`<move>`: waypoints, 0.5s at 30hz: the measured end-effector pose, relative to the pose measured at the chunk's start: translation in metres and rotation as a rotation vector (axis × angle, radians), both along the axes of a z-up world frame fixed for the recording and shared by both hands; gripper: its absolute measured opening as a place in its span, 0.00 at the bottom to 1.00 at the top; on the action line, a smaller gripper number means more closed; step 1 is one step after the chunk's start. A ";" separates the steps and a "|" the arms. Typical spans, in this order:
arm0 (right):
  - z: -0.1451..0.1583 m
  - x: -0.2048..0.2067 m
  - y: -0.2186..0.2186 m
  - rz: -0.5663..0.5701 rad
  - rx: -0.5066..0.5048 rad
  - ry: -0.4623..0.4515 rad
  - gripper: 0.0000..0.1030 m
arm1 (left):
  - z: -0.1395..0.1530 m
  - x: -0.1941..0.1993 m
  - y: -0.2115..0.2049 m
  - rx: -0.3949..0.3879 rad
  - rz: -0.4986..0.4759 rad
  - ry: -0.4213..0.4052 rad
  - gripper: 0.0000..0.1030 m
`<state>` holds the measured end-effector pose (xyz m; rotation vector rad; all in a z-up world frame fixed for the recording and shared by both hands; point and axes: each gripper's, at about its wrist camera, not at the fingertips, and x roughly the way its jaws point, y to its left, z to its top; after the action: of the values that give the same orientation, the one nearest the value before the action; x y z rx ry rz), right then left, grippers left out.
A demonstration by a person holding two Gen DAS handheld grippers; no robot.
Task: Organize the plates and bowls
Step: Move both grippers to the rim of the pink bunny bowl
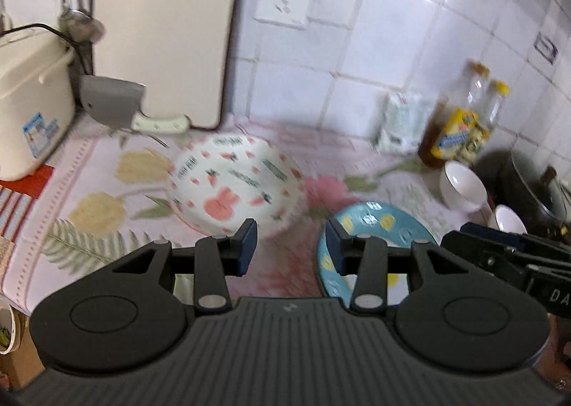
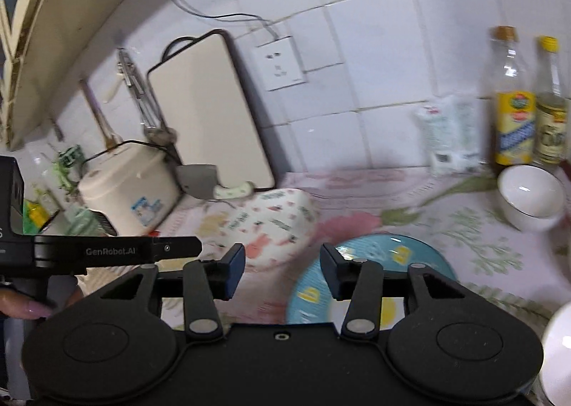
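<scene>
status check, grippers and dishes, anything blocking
Left gripper open, empty. Right gripper open, empty. Bunny plate and blue plate flat on cloth, apart; white bowl by bottles. Nothing in the way.

Glossy white wall tiles (image 2: 374, 60) ahead of me, throwing back a ring of light. My left tool (image 1: 291, 245) is matt black plastic with ribbed housing and small metal pins. The rabbit plate (image 1: 237, 184) and blue plate (image 2: 371, 263) look glazed and smooth. Printed floral cloth (image 2: 446, 220) covers the tabletop. Clear glass bottles (image 2: 514, 102), paper labels. Shiny white bowl (image 2: 531, 195).
</scene>
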<state>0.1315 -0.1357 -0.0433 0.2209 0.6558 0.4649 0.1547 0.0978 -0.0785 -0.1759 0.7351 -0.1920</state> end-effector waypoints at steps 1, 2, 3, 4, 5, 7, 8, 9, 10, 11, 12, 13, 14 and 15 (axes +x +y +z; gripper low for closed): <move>0.000 0.003 0.005 0.009 0.000 -0.010 0.56 | 0.000 0.002 0.007 -0.002 0.015 -0.013 0.44; 0.000 0.007 0.011 0.019 0.001 -0.024 0.57 | 0.000 0.002 0.012 -0.005 0.029 -0.023 0.45; 0.000 0.010 0.016 0.027 0.001 -0.031 0.59 | -0.002 0.004 0.019 -0.008 0.043 -0.031 0.48; -0.002 0.015 0.022 0.036 0.001 -0.033 0.59 | -0.004 0.006 0.024 -0.011 0.056 -0.036 0.48; -0.004 0.020 0.027 0.048 0.004 -0.033 0.59 | -0.007 0.008 0.029 -0.012 0.069 -0.039 0.48; -0.009 0.031 0.036 0.057 0.015 -0.018 0.59 | -0.015 0.015 0.037 -0.012 0.093 -0.037 0.50; -0.013 0.038 0.039 0.056 0.023 -0.005 0.59 | -0.020 0.019 0.041 -0.015 0.104 -0.039 0.53; -0.016 0.043 0.042 0.057 0.030 0.007 0.59 | -0.026 0.022 0.045 -0.016 0.122 -0.036 0.59; -0.019 0.050 0.045 0.058 0.031 0.026 0.59 | -0.030 0.026 0.048 -0.015 0.136 -0.031 0.60; -0.024 0.058 0.047 0.057 0.035 0.047 0.59 | -0.036 0.030 0.051 -0.017 0.145 -0.032 0.60; -0.029 0.067 0.049 0.055 0.044 0.063 0.59 | -0.041 0.033 0.054 -0.016 0.151 -0.031 0.60; -0.033 0.073 0.051 0.052 0.052 0.077 0.59 | -0.045 0.035 0.055 -0.012 0.158 -0.032 0.62; -0.039 0.082 0.053 0.046 0.060 0.099 0.59 | -0.050 0.040 0.057 -0.006 0.163 -0.034 0.62; -0.045 0.089 0.055 0.039 0.060 0.119 0.59 | -0.054 0.042 0.057 0.000 0.164 -0.036 0.65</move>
<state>0.2208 -0.0805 -0.0879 0.2945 0.7638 0.5124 0.1967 0.1547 -0.1327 -0.2312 0.6817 -0.0385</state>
